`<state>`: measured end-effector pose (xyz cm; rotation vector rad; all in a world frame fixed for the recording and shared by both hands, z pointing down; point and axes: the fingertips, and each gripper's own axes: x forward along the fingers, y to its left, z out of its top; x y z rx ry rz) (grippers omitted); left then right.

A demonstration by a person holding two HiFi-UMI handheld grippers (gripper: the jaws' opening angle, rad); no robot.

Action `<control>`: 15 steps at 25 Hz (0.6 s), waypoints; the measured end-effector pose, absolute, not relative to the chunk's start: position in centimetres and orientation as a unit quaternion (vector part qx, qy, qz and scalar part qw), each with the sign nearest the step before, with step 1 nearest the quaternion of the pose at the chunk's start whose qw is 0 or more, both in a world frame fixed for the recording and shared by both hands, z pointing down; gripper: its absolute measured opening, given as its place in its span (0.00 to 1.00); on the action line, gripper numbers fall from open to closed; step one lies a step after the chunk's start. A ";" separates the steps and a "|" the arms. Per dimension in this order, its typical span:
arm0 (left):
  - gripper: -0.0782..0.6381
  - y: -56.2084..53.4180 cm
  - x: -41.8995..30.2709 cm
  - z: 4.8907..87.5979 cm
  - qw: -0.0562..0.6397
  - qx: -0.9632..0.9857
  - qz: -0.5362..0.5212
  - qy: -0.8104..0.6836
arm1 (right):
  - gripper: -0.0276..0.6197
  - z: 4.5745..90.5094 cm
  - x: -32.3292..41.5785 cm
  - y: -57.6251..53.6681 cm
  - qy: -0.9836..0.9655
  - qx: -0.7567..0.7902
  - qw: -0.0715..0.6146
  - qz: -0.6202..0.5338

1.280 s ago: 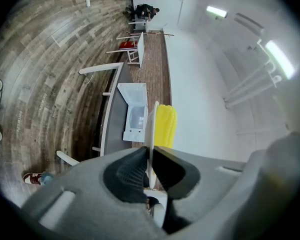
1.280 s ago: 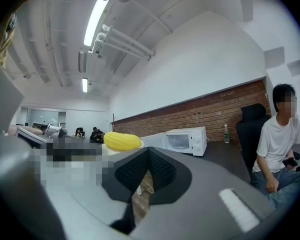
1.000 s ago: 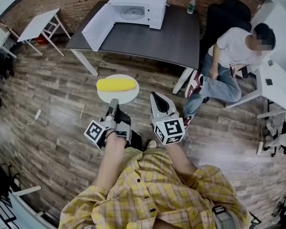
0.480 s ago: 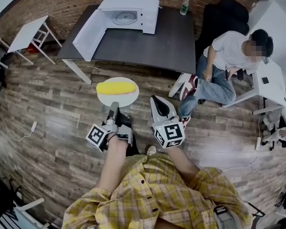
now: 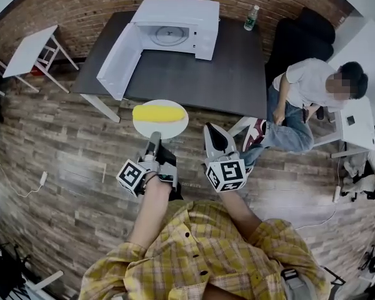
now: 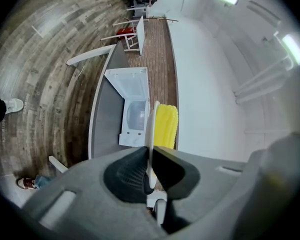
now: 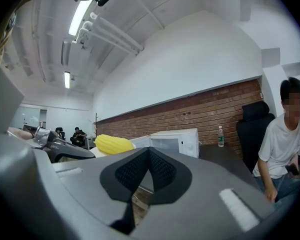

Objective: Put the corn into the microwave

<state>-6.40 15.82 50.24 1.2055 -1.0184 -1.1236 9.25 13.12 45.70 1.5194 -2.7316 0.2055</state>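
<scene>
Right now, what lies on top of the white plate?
One yellow corn cob lies across the plate. The plate's middle beneath it is covered and cannot be seen.

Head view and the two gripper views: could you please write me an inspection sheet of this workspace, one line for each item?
Surface: dark table, mostly bare.
Job's things: corn lies on a white plate, held in front of the table; microwave stands on the table, door open.
Clutter: bottle on the table.
Grippers: left gripper shut on the plate's rim; right gripper shut, empty.
Cables: cable on the wooden floor, at the left.
Surroundings: brick wall, small white table, seated person.
</scene>
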 end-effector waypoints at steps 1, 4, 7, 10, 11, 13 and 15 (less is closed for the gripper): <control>0.15 14.9 -6.9 50.1 0.568 0.513 -0.477 -0.432 | 0.05 45.5 8.8 12.2 -0.871 0.487 0.005 0.067; 0.15 12.1 -8.5 49.6 0.573 0.516 -0.469 -0.431 | 0.05 44.7 7.6 9.3 -0.865 0.496 0.002 0.074; 0.15 9.3 -9.8 49.2 0.581 0.519 -0.458 -0.428 | 0.05 44.0 6.4 6.5 -0.861 0.503 0.001 0.076; 0.15 6.7 -11.0 49.0 0.587 0.523 -0.446 -0.428 | 0.05 43.6 4.7 4.2 -0.866 0.494 -0.001 0.081; 0.15 5.8 -11.3 48.9 0.589 0.524 -0.446 -0.425 | 0.05 43.5 4.2 3.5 -0.868 0.490 -0.002 0.082; 0.15 4.2 -11.7 48.6 0.592 0.527 -0.445 -0.416 | 0.05 43.3 3.3 2.0 -0.868 0.490 -0.001 0.079; 0.15 2.8 -12.4 48.8 0.599 0.526 -0.439 -0.414 | 0.05 43.1 2.7 0.5 -0.865 0.496 -0.001 0.076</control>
